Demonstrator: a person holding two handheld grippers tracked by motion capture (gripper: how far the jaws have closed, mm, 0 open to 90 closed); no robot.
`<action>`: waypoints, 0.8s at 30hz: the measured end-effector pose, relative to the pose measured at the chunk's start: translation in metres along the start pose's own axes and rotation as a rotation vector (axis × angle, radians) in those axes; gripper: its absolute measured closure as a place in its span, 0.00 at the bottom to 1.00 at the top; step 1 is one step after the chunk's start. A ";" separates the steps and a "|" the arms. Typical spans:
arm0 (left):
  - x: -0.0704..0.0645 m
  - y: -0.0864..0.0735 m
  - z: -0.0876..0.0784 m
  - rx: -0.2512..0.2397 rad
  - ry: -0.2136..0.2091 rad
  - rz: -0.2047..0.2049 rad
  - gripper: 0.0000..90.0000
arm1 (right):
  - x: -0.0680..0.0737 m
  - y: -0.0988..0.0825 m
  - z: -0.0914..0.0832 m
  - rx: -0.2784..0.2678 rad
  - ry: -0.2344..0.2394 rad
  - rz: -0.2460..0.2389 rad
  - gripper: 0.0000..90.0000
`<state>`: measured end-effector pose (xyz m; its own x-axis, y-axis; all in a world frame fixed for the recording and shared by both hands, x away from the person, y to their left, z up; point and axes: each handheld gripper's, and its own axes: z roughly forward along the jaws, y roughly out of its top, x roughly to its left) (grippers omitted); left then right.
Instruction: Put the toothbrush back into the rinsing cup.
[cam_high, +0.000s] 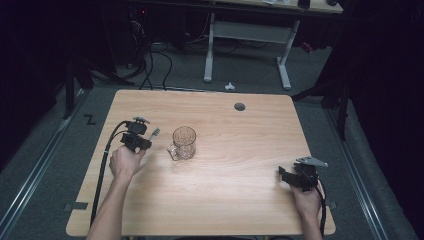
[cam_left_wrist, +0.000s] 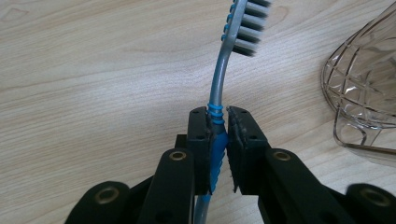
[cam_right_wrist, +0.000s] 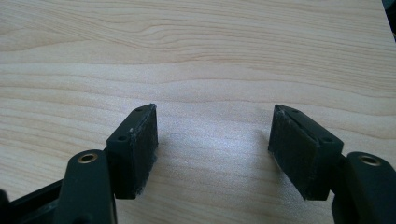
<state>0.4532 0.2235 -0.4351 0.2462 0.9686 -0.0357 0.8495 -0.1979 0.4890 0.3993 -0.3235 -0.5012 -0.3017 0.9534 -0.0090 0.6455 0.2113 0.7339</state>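
A grey and blue toothbrush (cam_left_wrist: 218, 88) is clamped by its handle in my left gripper (cam_left_wrist: 218, 140), with the bristle head (cam_left_wrist: 252, 28) pointing away from me. In the high view the left gripper (cam_high: 145, 137) sits at the table's left, and the toothbrush head (cam_high: 155, 132) pokes toward a clear glass mug (cam_high: 183, 143) just to its right. The mug (cam_left_wrist: 362, 102) stands upright, handle toward me. My right gripper (cam_high: 283, 173) rests low at the table's right front, open with nothing between its pads (cam_right_wrist: 140, 149).
The light wooden table (cam_high: 235, 130) has a round cable hole (cam_high: 239, 106) near its far edge. Beyond it stand a white desk frame (cam_high: 247, 35) and cables on the dark floor. A cable (cam_high: 105, 165) trails back from the left gripper.
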 end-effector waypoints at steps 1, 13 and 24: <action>0.001 0.000 -0.004 -0.010 -0.004 -0.004 0.88 | 0.000 0.000 0.000 0.000 0.000 0.000 0.37; -0.004 0.003 -0.026 -0.069 -0.021 0.010 0.88 | 0.000 0.000 0.000 0.000 0.000 0.001 0.37; -0.010 0.005 -0.034 -0.087 -0.048 0.020 0.88 | -0.001 0.000 0.000 -0.001 0.003 0.002 0.37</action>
<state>0.4388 0.2179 -0.4031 0.2869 0.9557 -0.0655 0.8010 -0.2018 0.5636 0.3994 -0.3241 -0.5012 -0.3028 0.9530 -0.0052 0.6452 0.2090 0.7349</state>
